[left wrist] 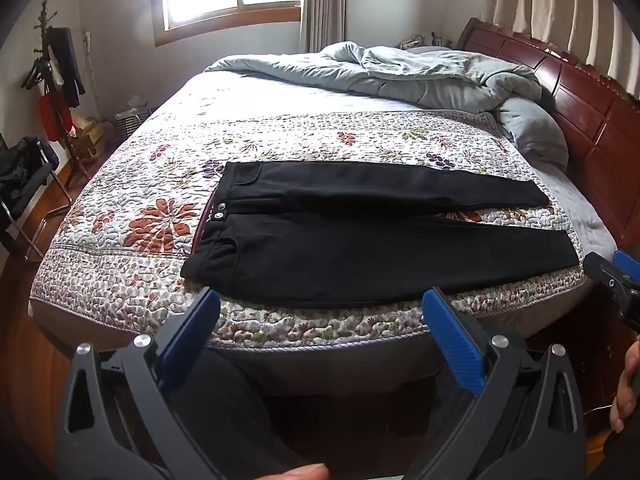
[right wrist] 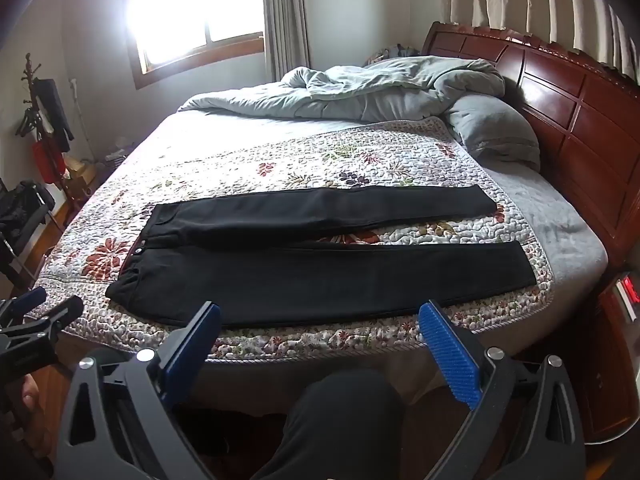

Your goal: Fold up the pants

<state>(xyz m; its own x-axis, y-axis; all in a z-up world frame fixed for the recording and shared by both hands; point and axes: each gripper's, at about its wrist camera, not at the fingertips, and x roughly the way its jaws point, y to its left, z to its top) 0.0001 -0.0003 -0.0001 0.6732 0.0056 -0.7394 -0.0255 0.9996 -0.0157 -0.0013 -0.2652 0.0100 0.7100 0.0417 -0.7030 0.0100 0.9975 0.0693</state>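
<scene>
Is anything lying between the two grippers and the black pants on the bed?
Nothing visible. Only bare floral quilt separates the open left gripper and right gripper from the flat pants.

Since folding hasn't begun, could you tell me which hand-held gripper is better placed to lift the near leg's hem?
Probably the right hand-held gripper: open, it faces the black pants toward their hem end. The left hand-held gripper sits nearer the waistband.
</scene>
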